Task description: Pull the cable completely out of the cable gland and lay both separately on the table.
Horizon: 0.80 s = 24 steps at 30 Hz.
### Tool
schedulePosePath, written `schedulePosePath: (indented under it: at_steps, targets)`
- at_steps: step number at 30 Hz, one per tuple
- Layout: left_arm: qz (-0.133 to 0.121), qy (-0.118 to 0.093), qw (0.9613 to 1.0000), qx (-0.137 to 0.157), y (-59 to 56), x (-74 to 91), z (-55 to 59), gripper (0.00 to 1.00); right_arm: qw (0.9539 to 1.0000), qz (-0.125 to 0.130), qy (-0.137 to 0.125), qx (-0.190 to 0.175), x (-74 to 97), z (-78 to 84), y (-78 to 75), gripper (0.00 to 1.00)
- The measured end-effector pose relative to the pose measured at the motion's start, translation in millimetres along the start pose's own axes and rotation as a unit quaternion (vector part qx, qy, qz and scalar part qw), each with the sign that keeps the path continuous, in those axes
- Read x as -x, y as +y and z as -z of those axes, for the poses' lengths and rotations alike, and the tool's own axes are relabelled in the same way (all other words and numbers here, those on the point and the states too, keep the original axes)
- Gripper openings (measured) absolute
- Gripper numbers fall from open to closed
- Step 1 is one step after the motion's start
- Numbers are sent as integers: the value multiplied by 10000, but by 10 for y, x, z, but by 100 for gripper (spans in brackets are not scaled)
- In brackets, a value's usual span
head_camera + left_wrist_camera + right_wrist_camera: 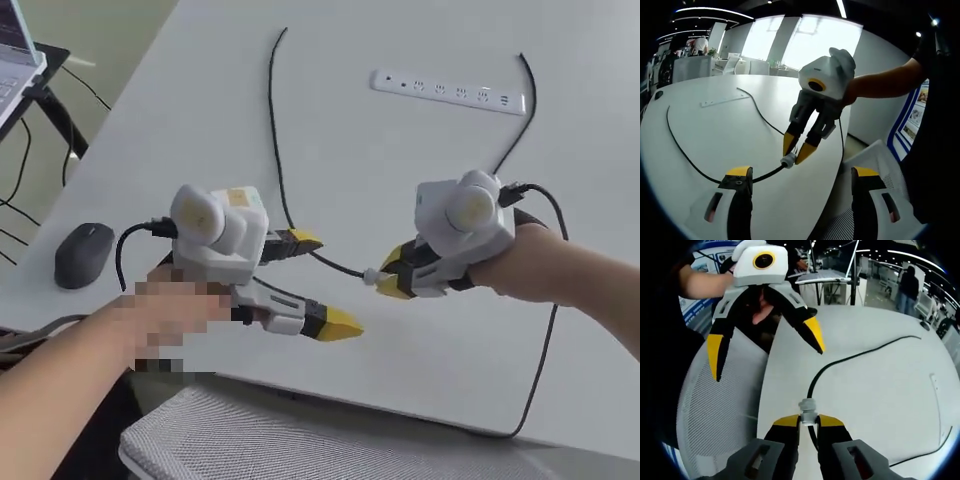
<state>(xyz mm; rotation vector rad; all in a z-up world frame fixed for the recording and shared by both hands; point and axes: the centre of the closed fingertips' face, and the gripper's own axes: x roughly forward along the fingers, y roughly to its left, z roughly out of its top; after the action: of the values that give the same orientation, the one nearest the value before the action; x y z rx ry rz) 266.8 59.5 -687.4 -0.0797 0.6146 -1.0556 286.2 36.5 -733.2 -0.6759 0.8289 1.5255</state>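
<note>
The cable gland (808,410) is clamped in the right gripper (385,281) near the front edge of the table (420,160), its cable (274,150) trailed across bare tabletop; the left gripper (330,283) is held with jaws wide apart

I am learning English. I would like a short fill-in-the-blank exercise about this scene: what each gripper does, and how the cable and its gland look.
1. The right gripper grips the cable gland, which is ____ in colour.
2. The left gripper holds nothing, and its jaws stand wide ____.
3. The cable that runs from the gland across the table is ____ in colour.

Missing words: white; open; black.
</note>
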Motion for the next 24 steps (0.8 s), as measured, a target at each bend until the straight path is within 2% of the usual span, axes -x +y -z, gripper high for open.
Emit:
schedulePosePath:
  at_steps: [4,14,24]
  targets:
    - [11,-29,10000,-4,-19,-57,-18,81,10000,-21,-11,58,78,-25,77,7]
    - [120,-61,9999,-60,-162,-238,-101,77,9998,-26,-51,175,236,19,216,7]
    - [238,-72,9997,-36,-203,-330,-177,67,9996,-38,-139,232,354,7,289,7]
